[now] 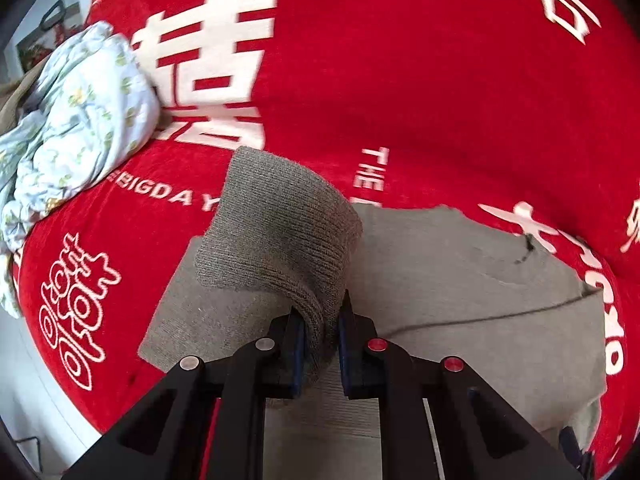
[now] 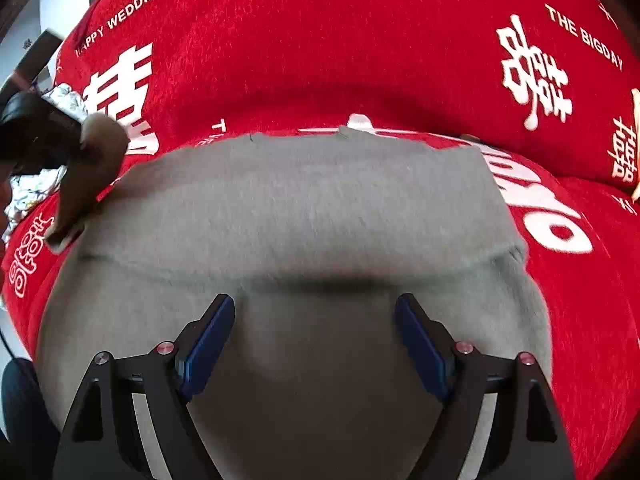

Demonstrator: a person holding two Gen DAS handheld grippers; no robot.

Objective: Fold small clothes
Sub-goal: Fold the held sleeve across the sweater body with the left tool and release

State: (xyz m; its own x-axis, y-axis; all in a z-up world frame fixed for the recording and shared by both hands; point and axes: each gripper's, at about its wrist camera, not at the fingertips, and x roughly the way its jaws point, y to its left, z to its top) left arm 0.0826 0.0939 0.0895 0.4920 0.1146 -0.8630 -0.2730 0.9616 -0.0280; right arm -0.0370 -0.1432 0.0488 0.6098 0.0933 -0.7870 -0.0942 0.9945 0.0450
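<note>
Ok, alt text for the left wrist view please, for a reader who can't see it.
The left gripper is shut on the ribbed sleeve cuff of a grey knit sweater, lifting it above the garment, which lies on a red blanket printed with white characters. A crumpled pale floral cloth sits at the left.

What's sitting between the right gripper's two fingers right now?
Only flat grey garment, seen in the right wrist view; the right gripper is open over it, gripping nothing.

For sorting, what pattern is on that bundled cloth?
Pale blue floral bundled cloth, clearest in left wrist view.
</note>
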